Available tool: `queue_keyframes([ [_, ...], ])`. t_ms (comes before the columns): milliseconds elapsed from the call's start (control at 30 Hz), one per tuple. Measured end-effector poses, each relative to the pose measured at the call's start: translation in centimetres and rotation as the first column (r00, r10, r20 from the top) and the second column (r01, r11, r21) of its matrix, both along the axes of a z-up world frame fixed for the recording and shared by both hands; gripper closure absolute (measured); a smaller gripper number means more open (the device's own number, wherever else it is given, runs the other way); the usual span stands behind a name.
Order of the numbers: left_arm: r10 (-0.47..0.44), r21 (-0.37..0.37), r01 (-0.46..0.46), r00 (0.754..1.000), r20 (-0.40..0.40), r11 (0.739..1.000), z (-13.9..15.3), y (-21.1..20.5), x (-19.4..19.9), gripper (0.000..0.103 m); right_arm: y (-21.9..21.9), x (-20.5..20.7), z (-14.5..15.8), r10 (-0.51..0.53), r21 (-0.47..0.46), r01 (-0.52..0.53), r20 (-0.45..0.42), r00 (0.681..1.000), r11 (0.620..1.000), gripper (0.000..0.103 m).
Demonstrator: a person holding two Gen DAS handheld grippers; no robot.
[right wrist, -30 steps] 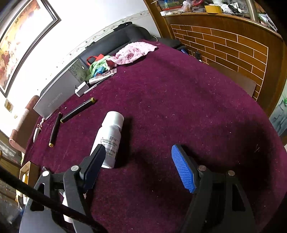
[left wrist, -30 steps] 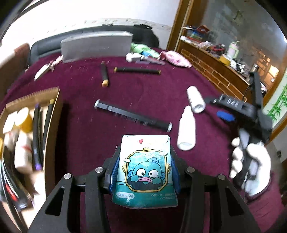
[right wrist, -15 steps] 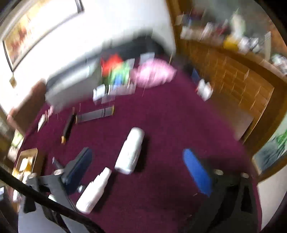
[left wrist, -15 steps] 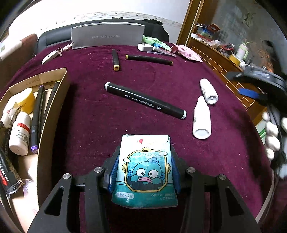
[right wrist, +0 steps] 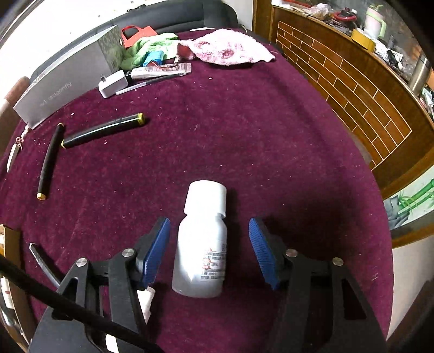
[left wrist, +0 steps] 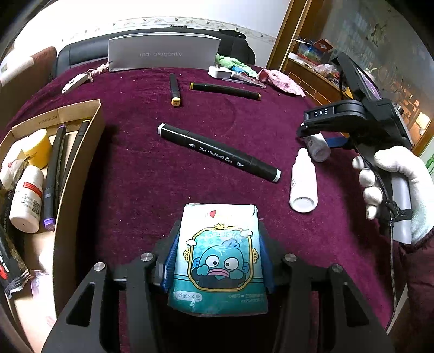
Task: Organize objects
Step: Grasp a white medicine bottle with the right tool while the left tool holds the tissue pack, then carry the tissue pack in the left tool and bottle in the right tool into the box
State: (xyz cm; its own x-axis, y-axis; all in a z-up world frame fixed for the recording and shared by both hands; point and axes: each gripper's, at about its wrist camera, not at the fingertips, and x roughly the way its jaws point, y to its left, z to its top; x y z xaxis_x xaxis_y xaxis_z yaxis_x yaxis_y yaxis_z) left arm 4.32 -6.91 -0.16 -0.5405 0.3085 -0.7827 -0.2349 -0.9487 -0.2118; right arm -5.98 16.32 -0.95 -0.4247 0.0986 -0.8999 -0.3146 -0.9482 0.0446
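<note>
wall: white wall (left wrist: 152, 13) is rising behind my table | cover: maroon cloth (right wrist: 244, 130) is spreading across it | right: brick-patterned wooden counter (right wrist: 352, 89) is curving alongside

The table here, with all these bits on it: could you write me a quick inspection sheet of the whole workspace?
Surface: round table under dark red cloth, speckled with crumbs.
Job's things: cardboard box already holding markers and bottles; tissue pack; white bottle; dropper bottle; three black markers loose, the largest in the middle.
Clutter: grey box, pink cloth, green cloth, charger, tube.
Grippers: left gripper shut on the tissue pack; right gripper open, its jaws just closing around the white bottle, pads not touching.
Cables: black cable along the right handle.
Surroundings: brick-pattern wooden counter, crowded on top.
</note>
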Motion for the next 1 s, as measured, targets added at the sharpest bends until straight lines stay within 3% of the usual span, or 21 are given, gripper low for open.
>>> queue_keyframes([
  [133, 0.000, -0.014, 0.000, 1.000, -0.002, 1.000, 0.0, 0.0, 0.0, 0.059, -0.4, 0.1, 0.3, 0.008, 0.005, -0.008, -0.001, 1.000, 1.000, 0.047],
  [267, 0.000, -0.041, -0.001, 1.000, -0.005, 0.999, 0.0, 0.4, 0.1, 0.059, -1.2, -0.3, 0.0, 0.033, 0.022, -0.034, 0.020, 0.999, 0.999, 0.067],
  [333, 0.002, -0.046, -0.002, 1.000, -0.006, 0.999, 0.0, 0.6, 0.2, 0.059, -1.5, -0.4, -0.3, 0.045, 0.044, -0.046, 0.027, 0.999, 0.998, 0.071],
  [833, 0.006, -0.069, -0.007, 1.000, -0.008, 0.998, 0.0, 0.9, 0.2, 0.059, -0.6, 5.6, -0.2, 0.091, -0.056, -0.090, 0.006, 0.996, 0.994, 0.071],
  [1000, 0.006, -0.082, -0.006, 1.000, -0.010, 0.997, 0.0, 1.1, 0.2, 0.059, -1.4, 8.5, -0.2, 0.120, -0.033, -0.120, 0.004, 0.993, 0.992, 0.071],
])
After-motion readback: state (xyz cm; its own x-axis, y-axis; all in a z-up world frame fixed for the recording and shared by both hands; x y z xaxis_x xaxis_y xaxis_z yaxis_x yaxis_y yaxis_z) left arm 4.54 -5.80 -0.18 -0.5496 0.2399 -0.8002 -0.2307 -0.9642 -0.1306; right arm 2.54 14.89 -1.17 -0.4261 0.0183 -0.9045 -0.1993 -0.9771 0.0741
